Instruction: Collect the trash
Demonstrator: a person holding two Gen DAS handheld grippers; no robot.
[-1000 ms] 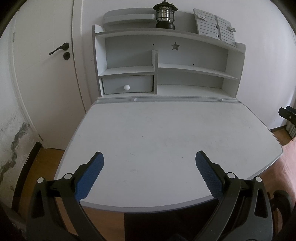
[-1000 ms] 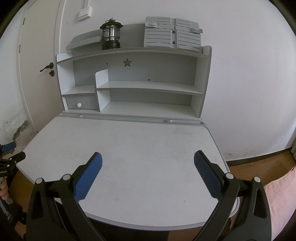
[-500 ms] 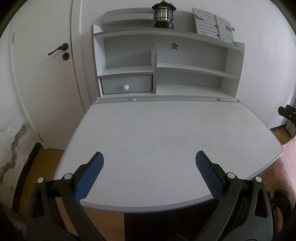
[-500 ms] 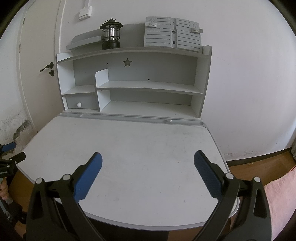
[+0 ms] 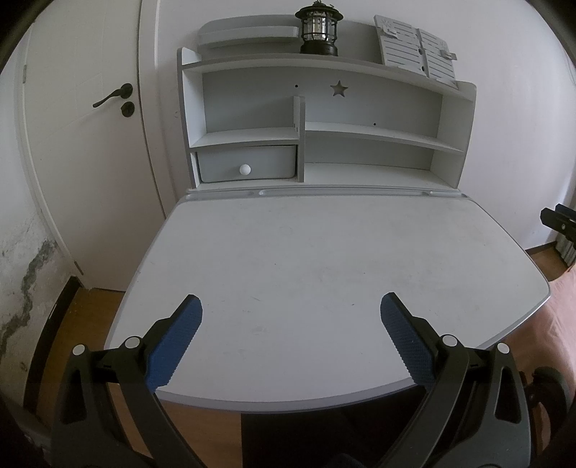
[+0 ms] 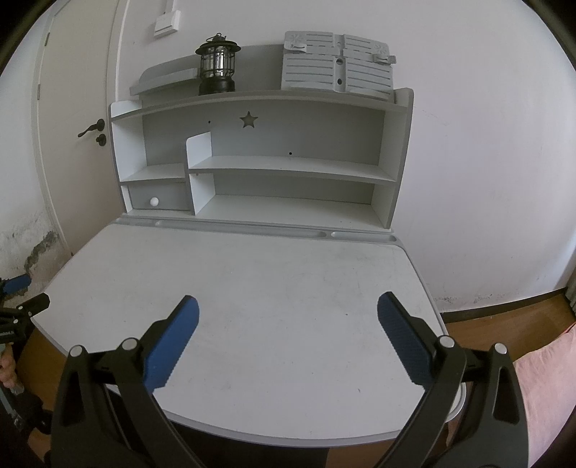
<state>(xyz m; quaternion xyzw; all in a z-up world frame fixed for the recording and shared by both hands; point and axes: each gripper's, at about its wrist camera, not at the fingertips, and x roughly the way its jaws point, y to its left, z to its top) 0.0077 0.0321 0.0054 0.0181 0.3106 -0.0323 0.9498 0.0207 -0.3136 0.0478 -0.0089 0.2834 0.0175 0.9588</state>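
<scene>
No trash shows in either view. My left gripper (image 5: 289, 316) is open and empty, held above the near edge of the white desk (image 5: 324, 259). My right gripper (image 6: 288, 316) is open and empty too, above the desk's near right part (image 6: 288, 273). The left gripper's fingers (image 6: 16, 284) show at the left edge of the right wrist view. A part of the right gripper (image 5: 559, 219) shows at the right edge of the left wrist view.
A grey-white hutch (image 5: 324, 118) stands at the desk's back, with a drawer (image 5: 246, 167), bare shelves, a black lantern (image 5: 318, 28) and a slatted grey book stand (image 6: 336, 64) on top. A white door (image 5: 82, 144) is left. A pink cushion (image 6: 547, 378) lies right.
</scene>
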